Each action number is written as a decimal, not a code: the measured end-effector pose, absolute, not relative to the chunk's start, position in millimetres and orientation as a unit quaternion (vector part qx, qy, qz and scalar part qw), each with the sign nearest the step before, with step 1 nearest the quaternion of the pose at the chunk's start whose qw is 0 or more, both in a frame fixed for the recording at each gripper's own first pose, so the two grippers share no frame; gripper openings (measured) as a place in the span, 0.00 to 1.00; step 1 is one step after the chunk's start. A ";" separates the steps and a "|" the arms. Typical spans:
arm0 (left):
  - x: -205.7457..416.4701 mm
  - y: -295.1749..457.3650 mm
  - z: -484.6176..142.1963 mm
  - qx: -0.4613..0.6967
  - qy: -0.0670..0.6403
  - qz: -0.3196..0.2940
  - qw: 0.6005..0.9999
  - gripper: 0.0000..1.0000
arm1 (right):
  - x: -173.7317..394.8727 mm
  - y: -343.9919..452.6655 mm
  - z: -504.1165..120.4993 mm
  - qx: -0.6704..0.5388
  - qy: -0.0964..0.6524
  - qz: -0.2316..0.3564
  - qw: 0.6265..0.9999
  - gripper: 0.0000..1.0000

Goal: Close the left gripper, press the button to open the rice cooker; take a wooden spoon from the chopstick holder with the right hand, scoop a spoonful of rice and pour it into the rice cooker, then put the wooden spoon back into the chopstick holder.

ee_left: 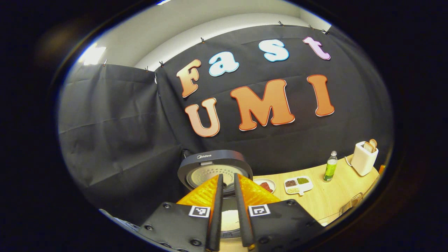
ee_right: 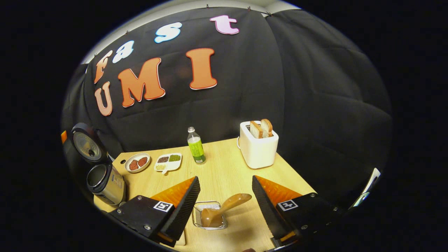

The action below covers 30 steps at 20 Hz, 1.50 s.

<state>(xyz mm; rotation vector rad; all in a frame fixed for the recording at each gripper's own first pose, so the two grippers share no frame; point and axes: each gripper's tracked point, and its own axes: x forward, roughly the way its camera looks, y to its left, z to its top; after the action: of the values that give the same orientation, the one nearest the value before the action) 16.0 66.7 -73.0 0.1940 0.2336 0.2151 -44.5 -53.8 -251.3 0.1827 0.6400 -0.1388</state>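
Note:
The rice cooker [ee_left: 214, 168] stands right in front of my left gripper [ee_left: 228, 176], its round lid tipped up open. The fingers are drawn close together with nothing between them, and the pale inside of the pot [ee_left: 229, 217] shows through the narrow slit. In the right gripper view the cooker [ee_right: 105, 182] stands at the table's left edge with its lid [ee_right: 85, 145] raised. My right gripper [ee_right: 225, 179] is open wide above the wire chopstick holder [ee_right: 197, 213]. A wooden spoon [ee_right: 224, 210] leans in it, bowl down, handle pointing up right, untouched.
On the wooden table [ee_right: 227, 164] stand a white toaster [ee_right: 258, 147] with two bread slices, a green bottle [ee_right: 196, 147], a divided dish of grains [ee_right: 168, 161] and a small plate with red pieces [ee_right: 137, 162]. Black cloth walls close the back and sides.

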 end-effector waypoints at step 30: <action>-18.2 29.3 -94.4 0.120 0.162 0.108 0.973 0.53 | -66.3 -19.4 -362.2 0.317 0.424 -0.092 0.843 0.17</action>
<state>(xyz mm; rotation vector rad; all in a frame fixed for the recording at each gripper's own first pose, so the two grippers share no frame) -18.2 29.3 -94.4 0.2425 0.3268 0.2183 -66.3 -19.4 -362.2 0.6698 0.8951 -0.1934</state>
